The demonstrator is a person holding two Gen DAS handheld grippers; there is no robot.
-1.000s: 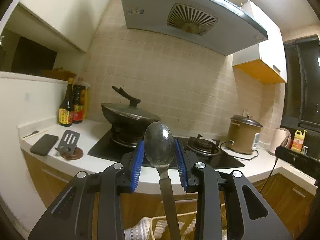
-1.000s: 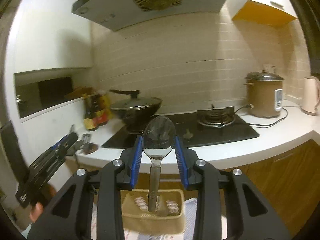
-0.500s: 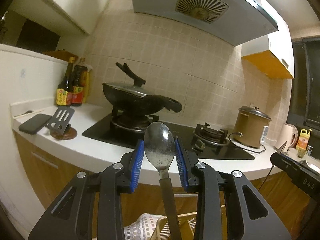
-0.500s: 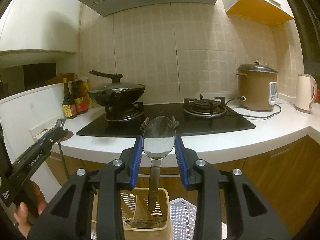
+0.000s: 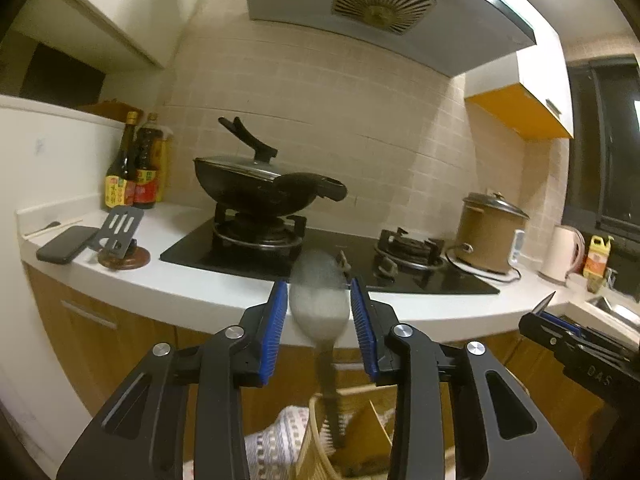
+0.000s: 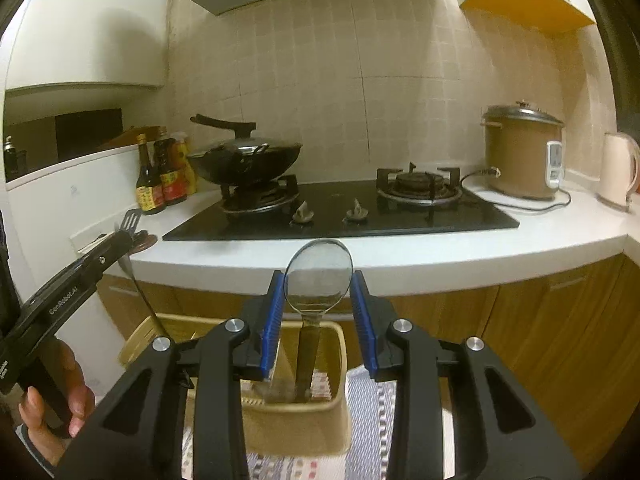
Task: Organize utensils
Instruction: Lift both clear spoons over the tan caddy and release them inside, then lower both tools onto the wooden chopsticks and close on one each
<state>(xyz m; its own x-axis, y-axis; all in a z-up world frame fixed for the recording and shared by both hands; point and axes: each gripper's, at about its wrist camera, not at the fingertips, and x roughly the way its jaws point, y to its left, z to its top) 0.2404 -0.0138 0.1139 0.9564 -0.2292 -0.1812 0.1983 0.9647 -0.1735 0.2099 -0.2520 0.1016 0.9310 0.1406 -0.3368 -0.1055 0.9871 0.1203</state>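
Observation:
My left gripper [image 5: 319, 308] is shut on a metal spoon [image 5: 319, 300], bowl up, blurred; its handle hangs down into a beige utensil holder [image 5: 316, 436] below. My right gripper [image 6: 318, 292] is shut on a second metal spoon [image 6: 318, 276], bowl up, its handle reaching down into the same beige holder [image 6: 296, 424]. The left gripper with its spoon also shows at the left edge of the right wrist view [image 6: 120, 248]. The right gripper's body shows at the right edge of the left wrist view [image 5: 576, 340].
The holder stands on a patterned cloth [image 6: 376, 412] in front of a white countertop [image 6: 400, 252]. On the counter are a black hob [image 6: 340, 212] with a lidded wok [image 6: 244, 156], sauce bottles [image 6: 160, 180], a rice cooker [image 6: 520, 152], a kettle [image 6: 618, 168], a phone [image 5: 66, 242] and a spatula [image 5: 118, 228].
Both grippers have come lower with their spoons, and the handles now reach deeper into the beige holder. The left spoon is blurred from motion.

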